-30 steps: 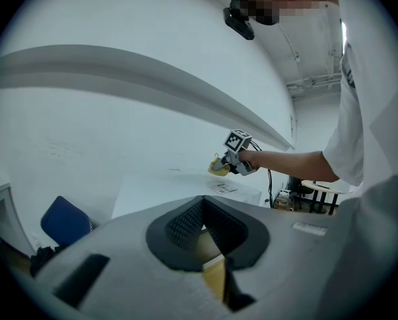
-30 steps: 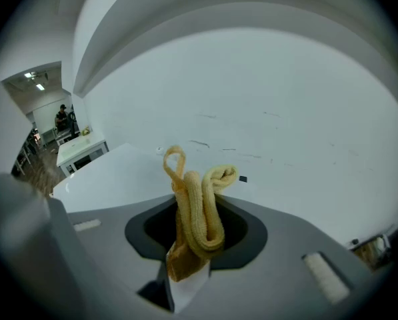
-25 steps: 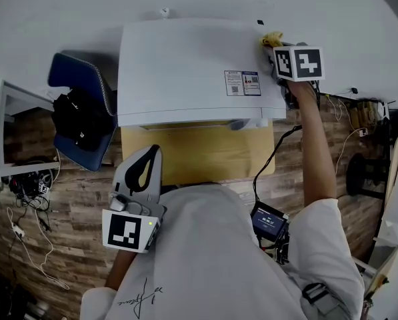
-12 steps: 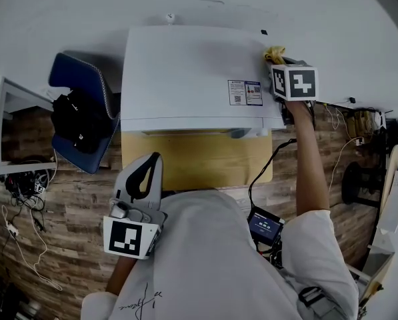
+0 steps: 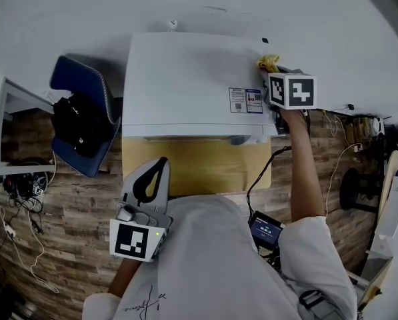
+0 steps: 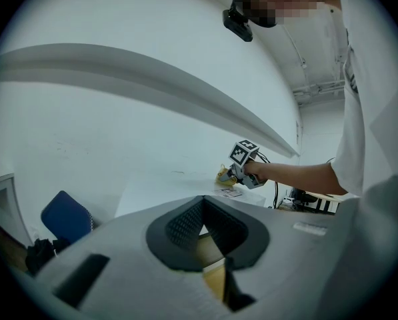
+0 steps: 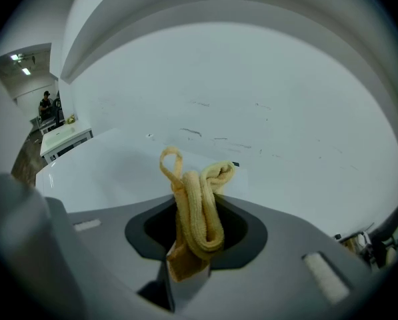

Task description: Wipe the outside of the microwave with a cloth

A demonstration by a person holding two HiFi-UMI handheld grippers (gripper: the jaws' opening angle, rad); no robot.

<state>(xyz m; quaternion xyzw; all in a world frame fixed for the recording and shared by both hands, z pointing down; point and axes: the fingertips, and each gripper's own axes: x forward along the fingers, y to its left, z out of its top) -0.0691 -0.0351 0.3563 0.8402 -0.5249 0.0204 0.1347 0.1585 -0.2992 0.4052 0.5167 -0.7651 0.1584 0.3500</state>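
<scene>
The right hand-held gripper [image 7: 191, 249] is closed on a yellow cloth [image 7: 196, 209], which is clamped between the jaws in folded loops. In the head view this hand-held gripper [image 5: 273, 71] is held at the far right corner of the white microwave [image 5: 192, 79], and only a small tuft of the cloth [image 5: 268, 61] shows beyond its marker cube. Contact between cloth and microwave cannot be confirmed in any view. The left hand-held gripper [image 5: 153, 171] is held near the body, over the near edge of the wooden tabletop [image 5: 199, 162]. In the left gripper view its jaws [image 6: 212, 259] are seen brought together with nothing between them. That view alone shows the right hand-held gripper [image 6: 233, 173] side-on. A blue chair [image 5: 79, 85] stands left of the microwave.
</scene>
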